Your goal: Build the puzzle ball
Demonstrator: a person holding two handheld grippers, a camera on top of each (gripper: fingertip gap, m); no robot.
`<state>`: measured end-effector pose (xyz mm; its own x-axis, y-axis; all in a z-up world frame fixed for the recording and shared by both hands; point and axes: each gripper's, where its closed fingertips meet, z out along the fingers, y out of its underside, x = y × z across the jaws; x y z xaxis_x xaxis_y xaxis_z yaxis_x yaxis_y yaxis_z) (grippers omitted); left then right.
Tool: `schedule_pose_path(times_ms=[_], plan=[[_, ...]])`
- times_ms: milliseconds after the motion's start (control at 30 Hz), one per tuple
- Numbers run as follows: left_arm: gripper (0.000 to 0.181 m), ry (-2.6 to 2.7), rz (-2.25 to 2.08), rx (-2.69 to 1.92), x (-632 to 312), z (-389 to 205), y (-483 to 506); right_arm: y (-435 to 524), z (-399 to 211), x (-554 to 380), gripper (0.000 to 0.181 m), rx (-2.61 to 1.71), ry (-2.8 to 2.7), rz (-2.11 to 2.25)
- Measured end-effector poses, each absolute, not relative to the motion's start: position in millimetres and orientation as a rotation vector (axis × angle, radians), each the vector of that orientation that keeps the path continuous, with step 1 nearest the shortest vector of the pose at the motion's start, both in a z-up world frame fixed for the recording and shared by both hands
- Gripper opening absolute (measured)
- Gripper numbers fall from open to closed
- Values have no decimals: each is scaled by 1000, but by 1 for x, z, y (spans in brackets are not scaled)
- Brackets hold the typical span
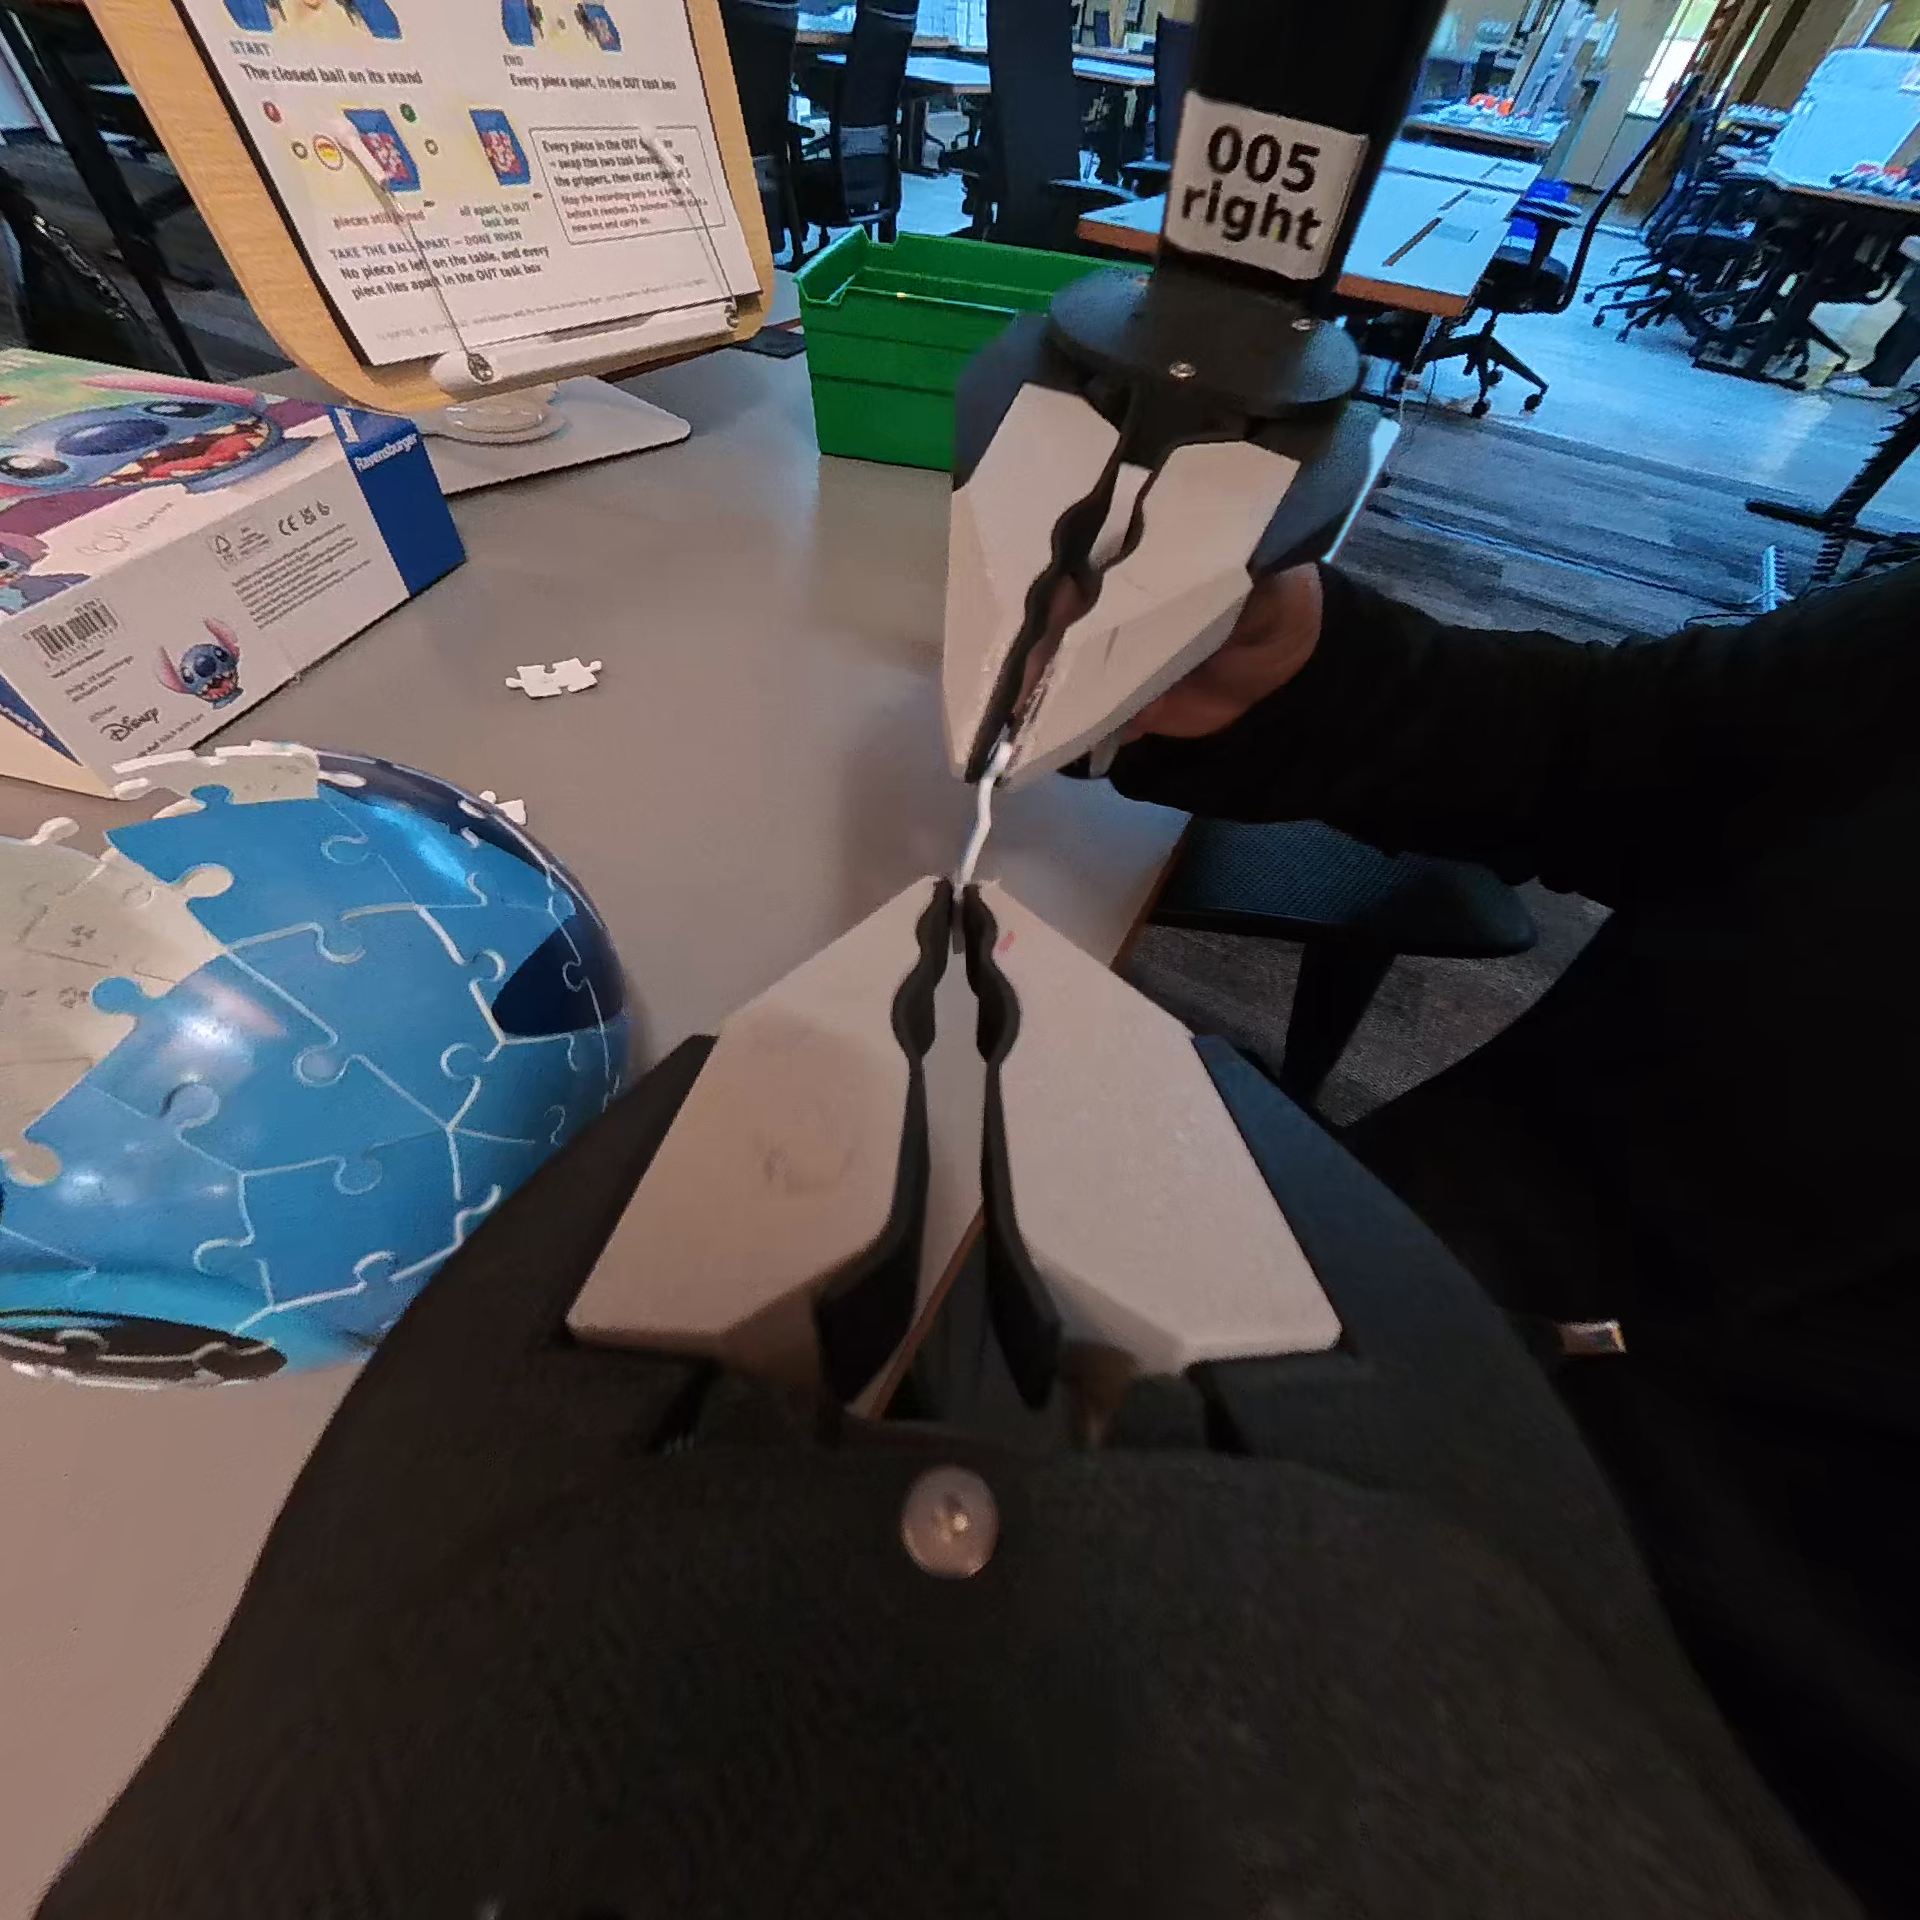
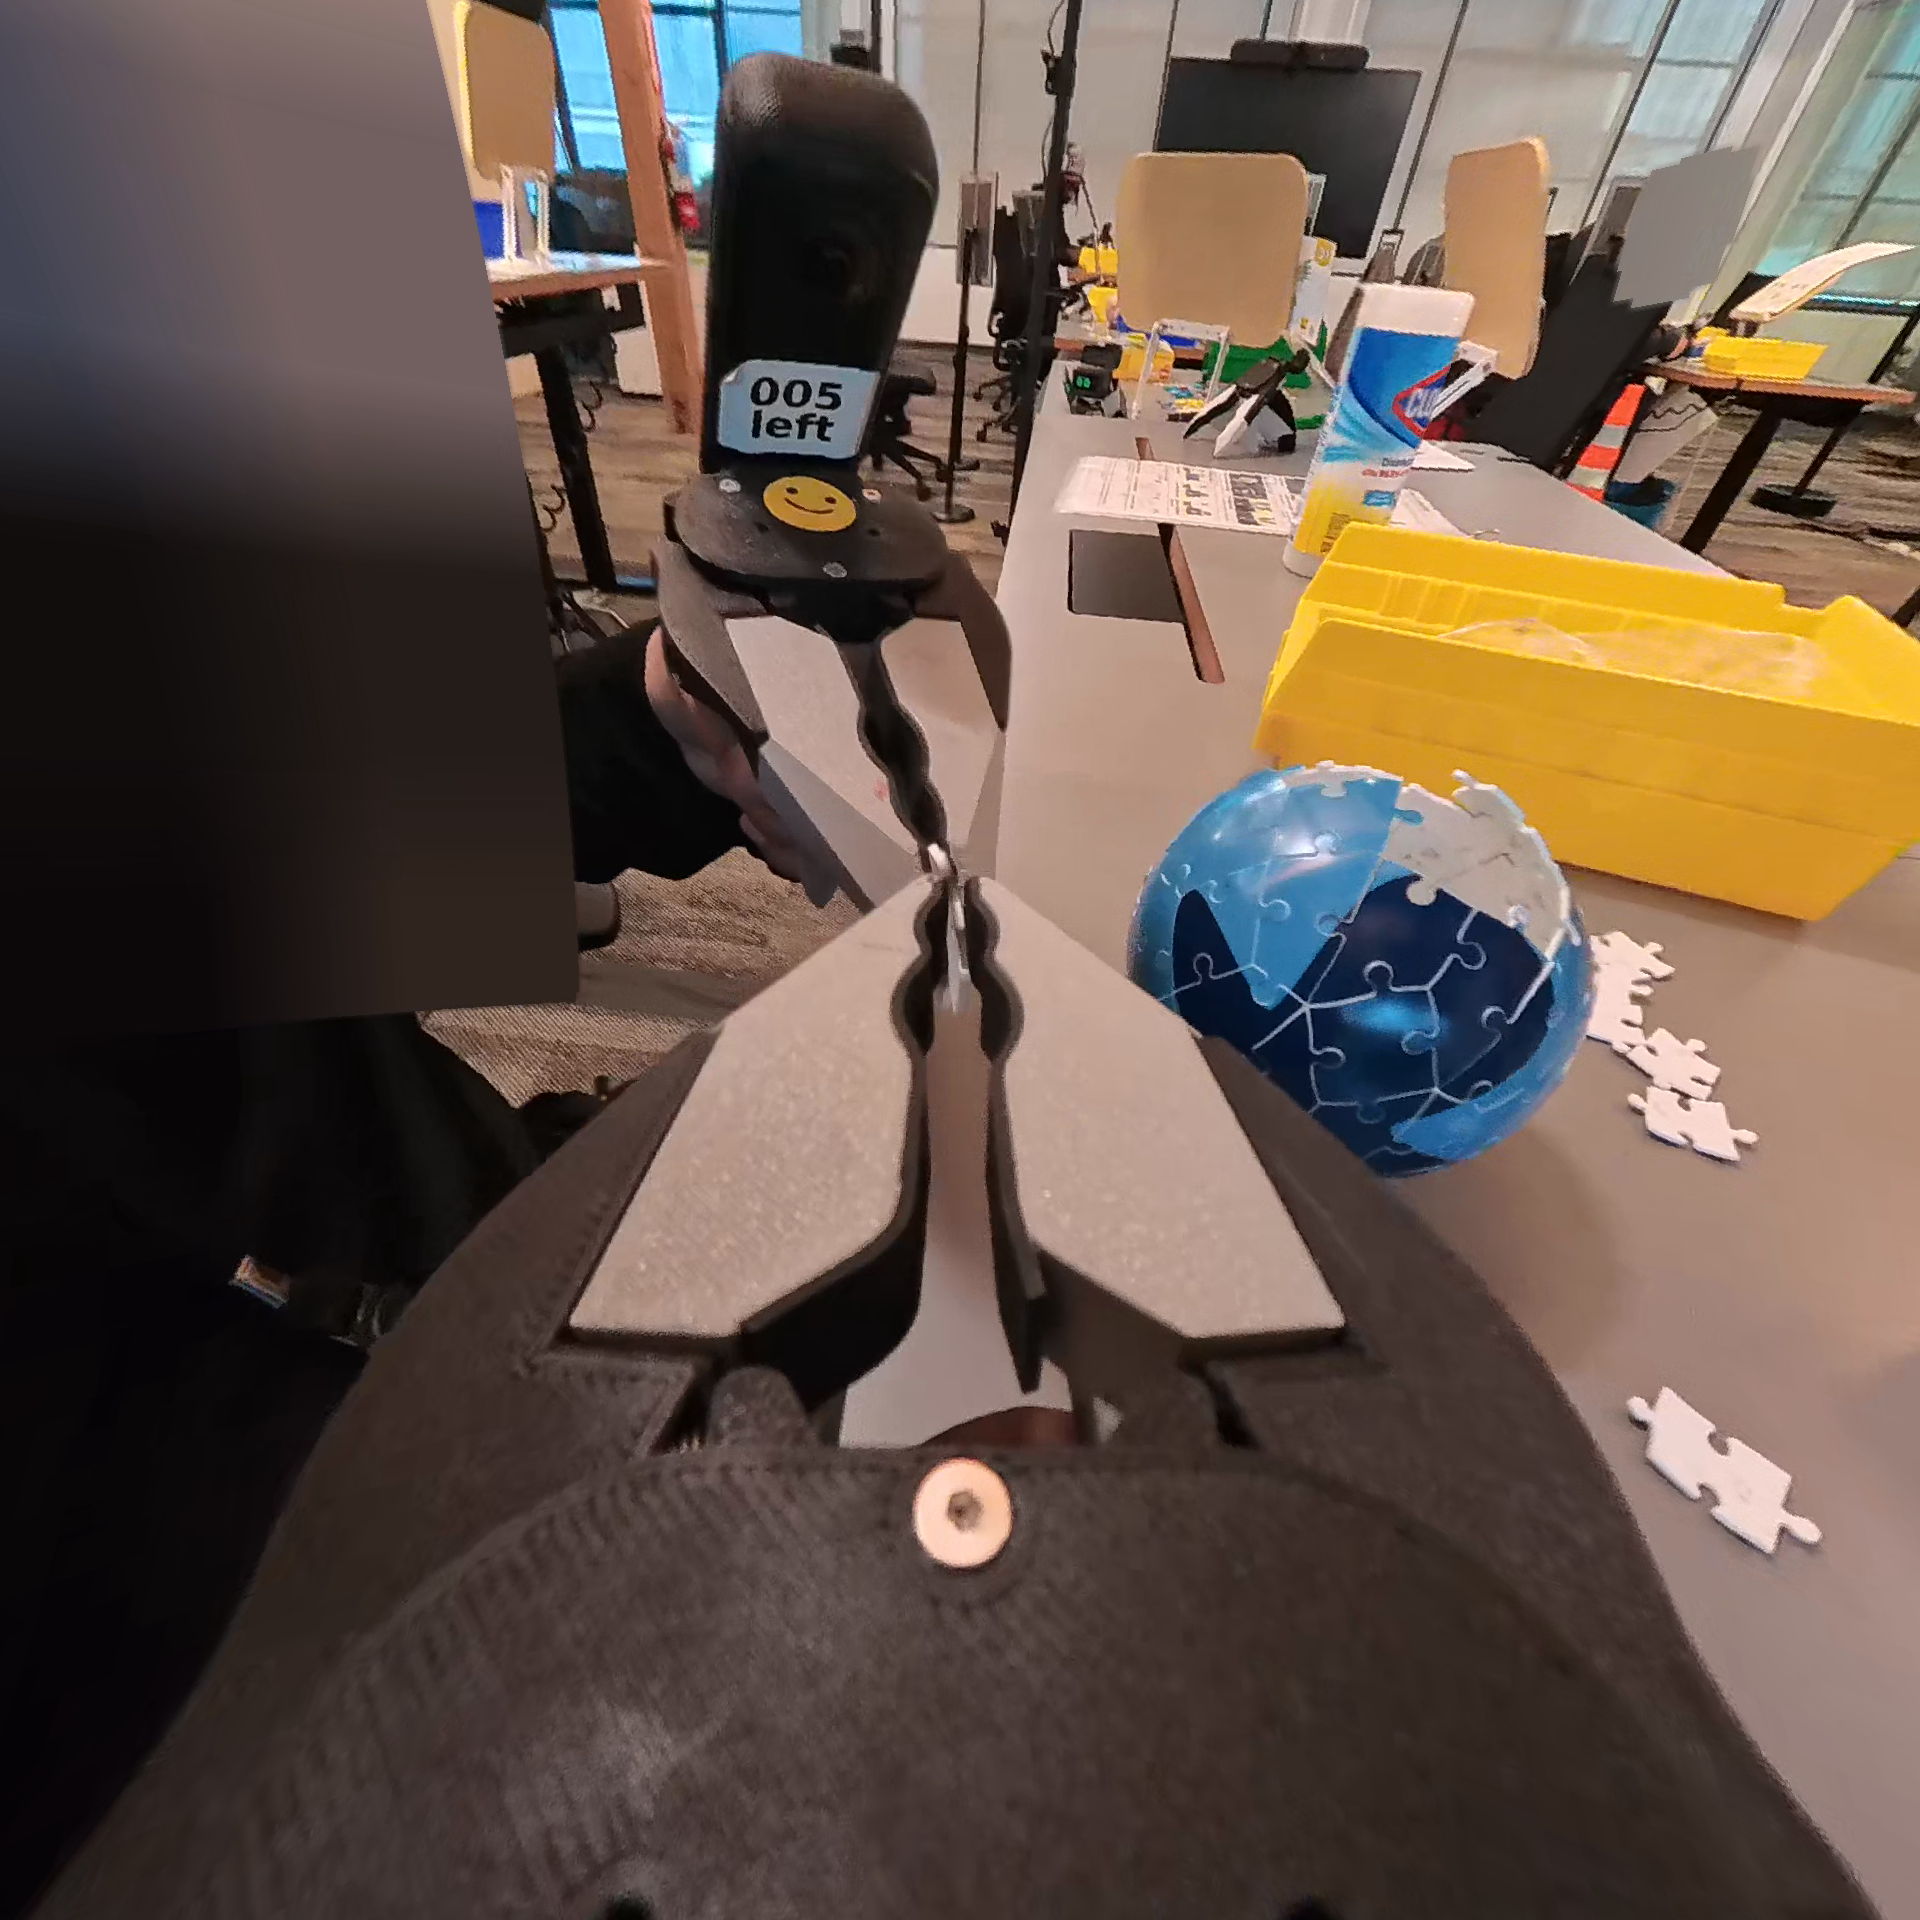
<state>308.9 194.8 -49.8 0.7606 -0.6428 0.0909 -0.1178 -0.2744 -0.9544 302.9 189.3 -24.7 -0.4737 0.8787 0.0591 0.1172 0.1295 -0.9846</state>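
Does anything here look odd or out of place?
Only that both grippers pinch one thin white puzzle piece edge-on in mid-air, left gripper below, right gripper above. The half-built blue puzzle ball lies gaping on the grey table.

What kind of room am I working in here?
Most likely an open-plan office or lab used for data collection: rows of desks with office chairs, parts bins such as the yellow bin, and another gripper parked on the next table.
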Motion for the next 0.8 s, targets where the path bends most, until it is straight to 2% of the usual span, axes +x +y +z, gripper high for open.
schedule_pose_path(times_ms=[233,400,600,733,800], plan=[[1,569,-571,-1745,315,-31,184,181,-9,311,0,-920,-1704,1309],[20,548,-491,-1733,308,-18,176,181,11,317,0,-917,-1642,1320],[31,473,-367,-1742,268,-11,164,213,26,312,0,-962,-1594,1222],[54,351,-290,-1804,220,-36,158,252,33,298,0,-1002,-1591,1152],[59,310,-242,-1809,198,-53,157,273,27,284,0,-1030,-1623,1106]])
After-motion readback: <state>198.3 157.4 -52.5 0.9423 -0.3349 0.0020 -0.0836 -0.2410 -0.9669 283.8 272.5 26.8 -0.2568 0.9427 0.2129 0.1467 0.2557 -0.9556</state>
